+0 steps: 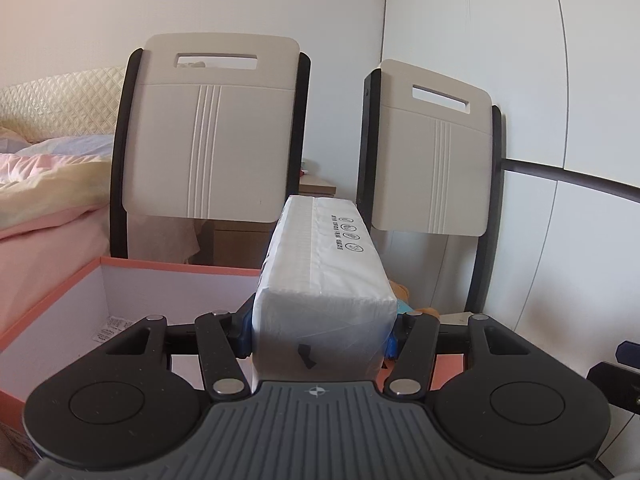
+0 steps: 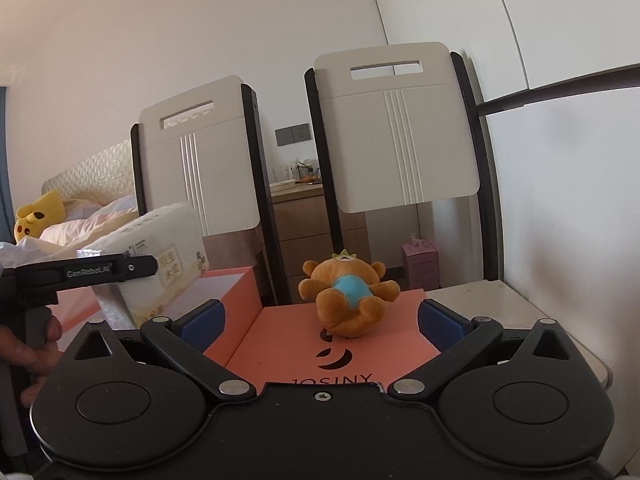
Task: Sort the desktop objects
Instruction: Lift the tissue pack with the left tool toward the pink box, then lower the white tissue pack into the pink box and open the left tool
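The left gripper (image 1: 320, 336) clamps a wrapped tissue pack (image 1: 324, 264) by its near end, its blue pads (image 1: 244, 330) pressed to both sides, and holds it in the air above the right-hand part of an open pink box (image 1: 52, 300), whose white inside shows below and to the left. In the right wrist view the same pack (image 2: 160, 248) hangs over the box (image 2: 232, 292), the person's hand (image 2: 36, 344) on the handle. The right gripper (image 2: 322, 322) is spread wide and holds nothing; ahead of it a plush bear (image 2: 348, 300) lies on the box lid (image 2: 288, 336), flat beside the box. Judging by this, the pack is either on its way into the box or being lifted out; one moment does not settle which. The bear sits squarely between the right gripper's open pads, within easy reach should it be wanted.
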{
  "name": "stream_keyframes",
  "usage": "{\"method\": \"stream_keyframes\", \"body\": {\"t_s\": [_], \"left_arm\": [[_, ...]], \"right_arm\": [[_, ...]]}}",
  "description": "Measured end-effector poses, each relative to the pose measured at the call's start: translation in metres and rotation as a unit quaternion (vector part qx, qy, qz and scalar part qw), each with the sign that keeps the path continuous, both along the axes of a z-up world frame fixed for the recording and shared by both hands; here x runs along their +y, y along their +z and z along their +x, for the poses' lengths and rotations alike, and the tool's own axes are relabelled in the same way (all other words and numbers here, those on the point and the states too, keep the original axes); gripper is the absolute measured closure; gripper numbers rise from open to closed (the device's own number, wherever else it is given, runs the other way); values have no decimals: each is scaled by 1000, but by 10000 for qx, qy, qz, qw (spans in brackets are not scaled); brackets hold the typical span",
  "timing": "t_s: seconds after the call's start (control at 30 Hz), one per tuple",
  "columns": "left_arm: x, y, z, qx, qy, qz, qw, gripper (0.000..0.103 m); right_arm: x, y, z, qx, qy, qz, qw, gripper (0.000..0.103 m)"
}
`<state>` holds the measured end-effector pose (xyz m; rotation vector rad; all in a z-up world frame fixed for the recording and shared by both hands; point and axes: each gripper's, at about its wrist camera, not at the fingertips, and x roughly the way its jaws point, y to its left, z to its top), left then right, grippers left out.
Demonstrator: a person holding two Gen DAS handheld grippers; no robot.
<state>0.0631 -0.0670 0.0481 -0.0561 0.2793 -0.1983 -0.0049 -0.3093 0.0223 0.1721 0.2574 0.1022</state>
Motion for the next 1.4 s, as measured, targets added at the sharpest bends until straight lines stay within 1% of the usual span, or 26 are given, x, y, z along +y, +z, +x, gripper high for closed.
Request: {"method": "stream_keyframes", "body": {"t_s": [0.1, 0.17, 0.23, 0.37, 0.47, 0.57, 0.7, 0.77, 0.87, 1.0, 1.07, 1.17, 1.23, 1.33, 1.4], "left_arm": [[8, 0, 3, 0, 25, 99, 9999, 43], [13, -2, 5, 51, 20, 111, 9999, 43], [19, -4, 8, 97, 45, 121, 9999, 43], [32, -7, 11, 127, 137, 48, 9998, 43], [38, -7, 14, 115, 161, 38, 9998, 43], [41, -6, 21, 209, 140, -45, 9997, 43], [47, -1, 31, 202, 233, -50, 9995, 43], [52, 3, 38, 181, 345, -19, 9992, 43], [62, 8, 50, 234, 490, 6, 9985, 43], [79, 6, 71, 313, 772, 64, 9965, 43], [93, 2, 83, 511, 867, -67, 9949, 43], [113, -2, 104, 945, 927, -373, 9905, 43], [122, -1, 116, 1120, 954, -500, 9878, 43], [127, -1, 126, 1086, 1059, -416, 9875, 43], [126, -6, 125, 1059, 1097, -363, 9876, 43]], "right_arm": [[6, 0, 13, -46, 19, -94, 9999, 1], [12, 0, 21, -159, 33, -158, 9997, 1], [15, 0, 30, -234, 58, -115, 9996, 1], [24, 2, 48, -420, 26, -269, 9988, 1], [29, 1, 62, -399, 79, -268, 9988, 1], [32, -6, 68, -419, 121, -319, 9985, 1], [29, -18, 73, -320, 118, -211, 9992, 1], [26, -22, 77, -191, 154, -113, 9996, 1], [20, -27, 80, -126, 196, 29, 9997, 1], [20, -32, 83, 50, 184, 141, 9997, 1], [22, -34, 83, 91, 189, 147, 9997, 1], [24, -35, 84, 127, 194, 115, 9997, 1], [26, -36, 85, 150, 197, 93, 9996, 1], [28, -37, 86, 186, 202, 60, 9996, 1], [29, -38, 87, 210, 206, 39, 9996, 1]]}}
